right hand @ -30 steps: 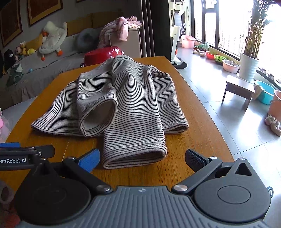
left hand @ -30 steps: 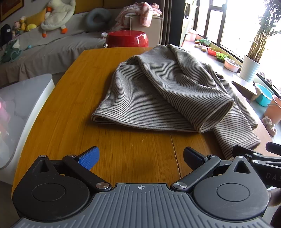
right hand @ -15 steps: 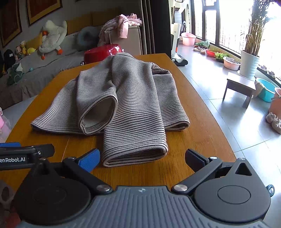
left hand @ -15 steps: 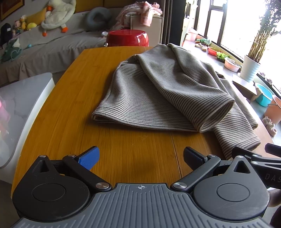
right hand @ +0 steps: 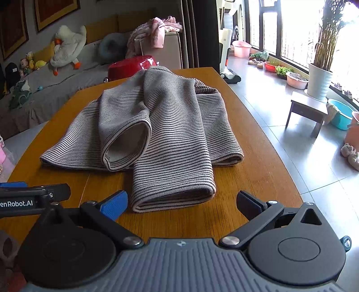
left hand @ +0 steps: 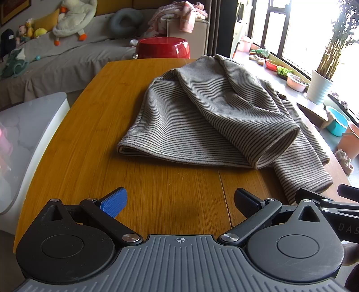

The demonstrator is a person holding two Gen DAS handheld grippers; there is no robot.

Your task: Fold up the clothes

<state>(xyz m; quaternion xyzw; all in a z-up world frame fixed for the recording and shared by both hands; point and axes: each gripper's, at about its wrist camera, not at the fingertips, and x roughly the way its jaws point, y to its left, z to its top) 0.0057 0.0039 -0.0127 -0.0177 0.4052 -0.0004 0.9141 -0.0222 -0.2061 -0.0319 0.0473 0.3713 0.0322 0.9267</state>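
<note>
A grey striped sweater (left hand: 208, 116) (right hand: 170, 125) lies on the wooden table (left hand: 107, 112) (right hand: 253, 143), both sleeves folded in over its body. One sleeve cuff (right hand: 128, 146) gapes open toward me; the other sleeve (right hand: 172, 186) reaches nearest the front edge. My left gripper (left hand: 179, 201) hovers open over bare wood in front of the sweater's hem, holding nothing. My right gripper (right hand: 181, 203) is open too, its fingers straddling the end of the near sleeve without touching it. Each gripper shows at the edge of the other's view.
A white chair (left hand: 27, 139) stands left of the table. A red stool (left hand: 163, 47) sits beyond the far end, with a sofa and toys (left hand: 71, 15) behind. To the right are a small stool (right hand: 307, 112), plant pot (right hand: 319, 80) and basins on the floor.
Both grippers have crept slightly forward toward the sweater. The sweater has not moved and both grippers stay open.
</note>
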